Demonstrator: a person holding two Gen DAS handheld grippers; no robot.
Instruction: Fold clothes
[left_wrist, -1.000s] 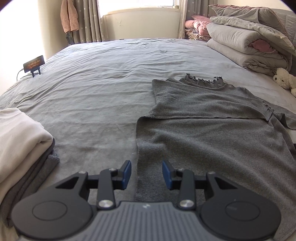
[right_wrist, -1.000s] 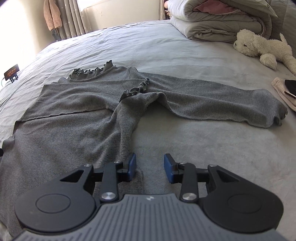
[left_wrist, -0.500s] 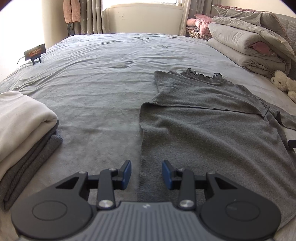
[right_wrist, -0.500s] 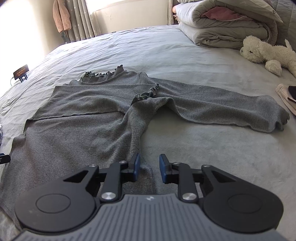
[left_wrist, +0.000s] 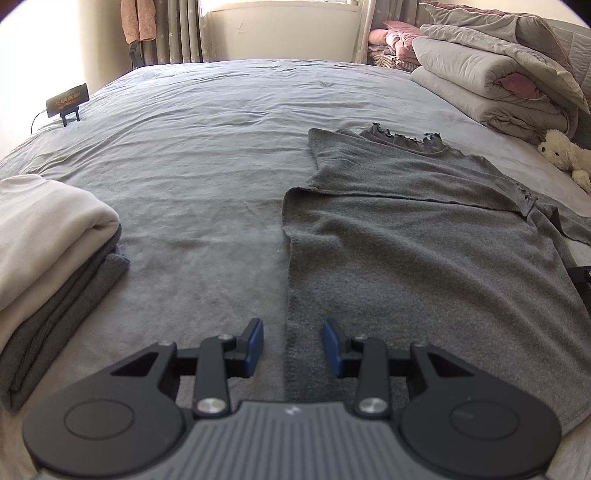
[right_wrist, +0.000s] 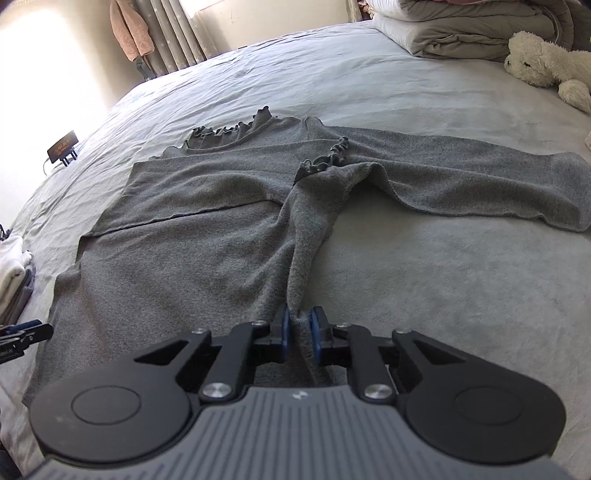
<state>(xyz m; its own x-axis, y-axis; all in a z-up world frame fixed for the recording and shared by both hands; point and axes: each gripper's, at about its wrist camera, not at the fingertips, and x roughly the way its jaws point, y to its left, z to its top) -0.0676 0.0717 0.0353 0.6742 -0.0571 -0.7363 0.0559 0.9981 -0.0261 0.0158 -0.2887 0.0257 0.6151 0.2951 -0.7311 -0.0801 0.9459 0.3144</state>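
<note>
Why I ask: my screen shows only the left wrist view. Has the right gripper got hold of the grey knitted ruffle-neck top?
Observer: Yes. The right gripper has its fingers pinched on a raised fold at the near hem of the grey knitted ruffle-neck top; they have just been closing.
Operator: Is the sleeve on that side folded in?
Observer: No, that long sleeve lies stretched out sideways on the grey bed sheet.
</note>
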